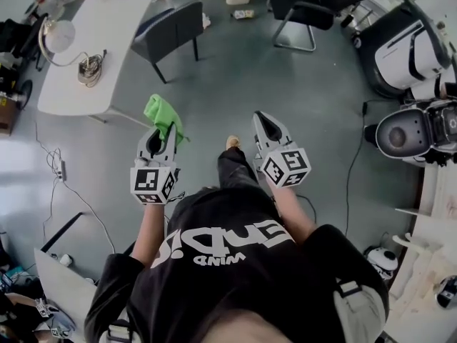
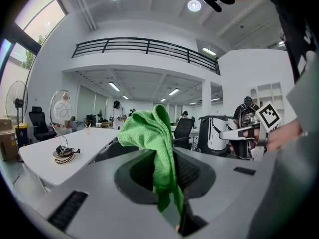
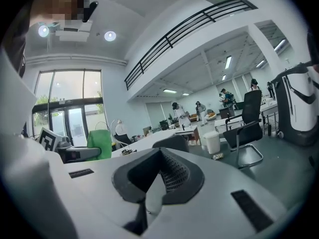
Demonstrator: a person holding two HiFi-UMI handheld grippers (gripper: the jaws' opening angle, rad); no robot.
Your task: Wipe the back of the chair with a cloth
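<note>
Left gripper: the left gripper [image 1: 158,145] [image 2: 160,169] is held out over the grey floor [image 1: 214,91], short of the chair and apart from it.
Left jaws: clenched on the cloth, which is pinched between them and runs down into the gap.
Cloth: the green cloth [image 1: 163,113] [image 2: 149,133] bunches up above the jaw tips and flops over on the side towards the chair; it does not touch the chair.
Chair: the dark grey chair [image 1: 171,28] [image 3: 172,143] stands on the floor, its back turned towards the person.
Right gripper: the right gripper [image 1: 268,131] [image 3: 158,177] is held level with the left one, farther from the chair, on the side away from the surface.
Right jaws: closed together with nothing between them.
Surface: the long white surface [image 1: 107,41] runs just beside the chair, on its far side from the right gripper.
Lamp: a white lamp [image 1: 57,36] stands on that surface, well apart from the chair.
</note>
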